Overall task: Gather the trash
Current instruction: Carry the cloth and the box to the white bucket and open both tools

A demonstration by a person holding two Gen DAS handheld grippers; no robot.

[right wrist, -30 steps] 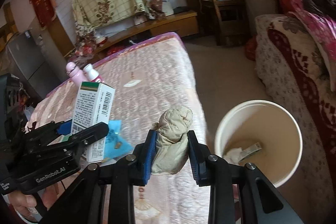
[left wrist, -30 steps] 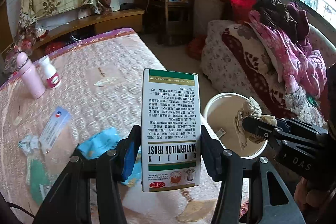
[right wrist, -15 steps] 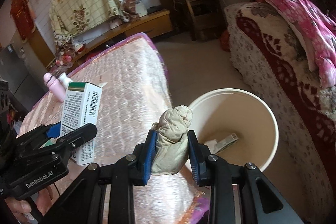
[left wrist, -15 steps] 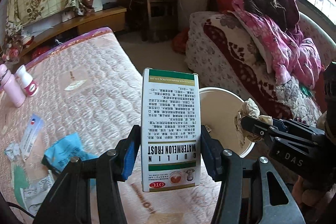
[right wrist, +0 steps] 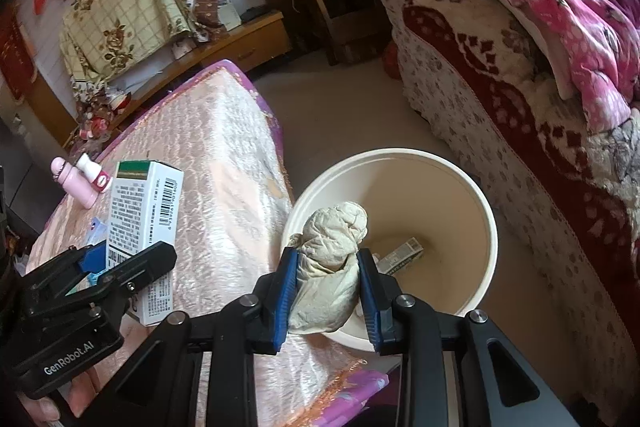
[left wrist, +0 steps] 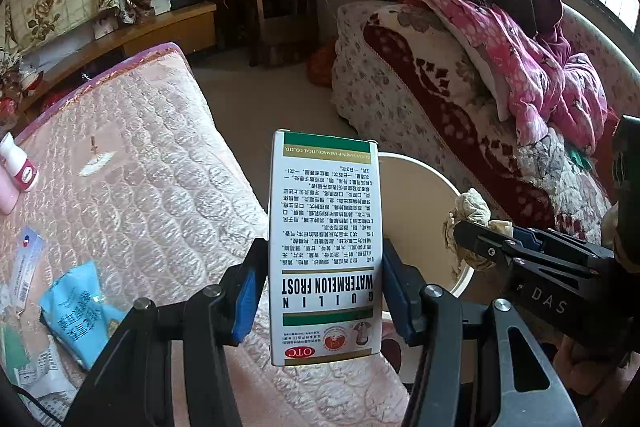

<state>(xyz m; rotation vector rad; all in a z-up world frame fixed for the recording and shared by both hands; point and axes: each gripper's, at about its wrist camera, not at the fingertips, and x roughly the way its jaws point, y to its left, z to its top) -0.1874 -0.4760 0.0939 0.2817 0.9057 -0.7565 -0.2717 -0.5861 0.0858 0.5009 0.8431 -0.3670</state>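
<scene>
White cardboard, printed green at the ends, forms the box (left wrist: 325,251) that is clamped upright between the blue pads of the left gripper (left wrist: 324,291), at lower centre of the left view. A crumpled beige rag (right wrist: 330,259) is pinched in the narrowly set jaws of the right gripper (right wrist: 329,291); it is seen over the near rim of the cream bin (right wrist: 486,211), at centre of the right view. A small carton (right wrist: 402,255) lies inside the bin. A blue packet (left wrist: 78,307) and bottles (right wrist: 86,179) are seen on the mattress (left wrist: 160,163) at left.
</scene>
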